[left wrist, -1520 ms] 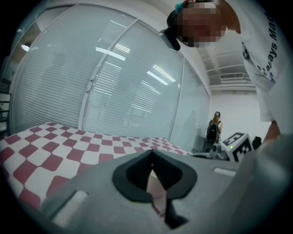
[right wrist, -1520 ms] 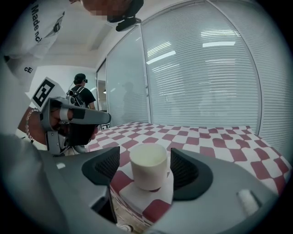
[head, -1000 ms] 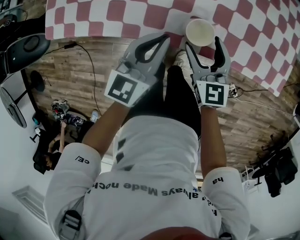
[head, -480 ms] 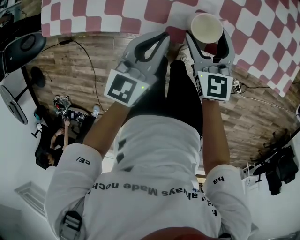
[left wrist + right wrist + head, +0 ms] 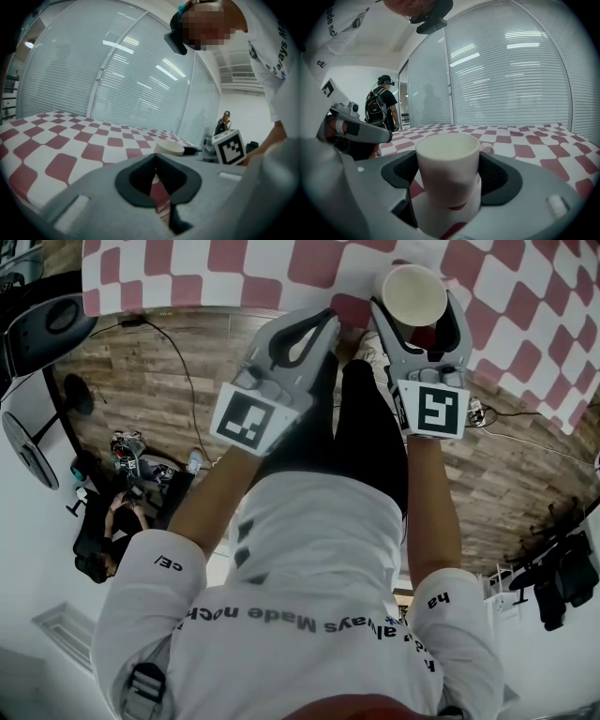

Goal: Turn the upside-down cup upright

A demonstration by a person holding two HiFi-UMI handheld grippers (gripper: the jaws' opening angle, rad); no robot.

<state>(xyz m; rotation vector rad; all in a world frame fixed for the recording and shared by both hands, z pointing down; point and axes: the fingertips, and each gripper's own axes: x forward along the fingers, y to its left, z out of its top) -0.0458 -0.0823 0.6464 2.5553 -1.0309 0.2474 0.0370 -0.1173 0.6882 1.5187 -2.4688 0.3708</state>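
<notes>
The right gripper (image 5: 417, 302) flanked the cup (image 5: 413, 294), jaws apart, at the table's (image 5: 234, 277) near edge. The left gripper (image 5: 328, 317) was closed and empty.

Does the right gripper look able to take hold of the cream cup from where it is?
Probably yes: the right gripper has its jaws apart on either side of the cup, with nothing else between them.

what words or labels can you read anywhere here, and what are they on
"always Made": upside down across the white shirt; the letters beside it are partly hidden.
"CE/": shirt's left sleeve.
"ha": shirt's right sleeve.
Left marker cube and right marker cube: square patterns only, no words.
Cup: a red mark, too unclear to read.
</notes>
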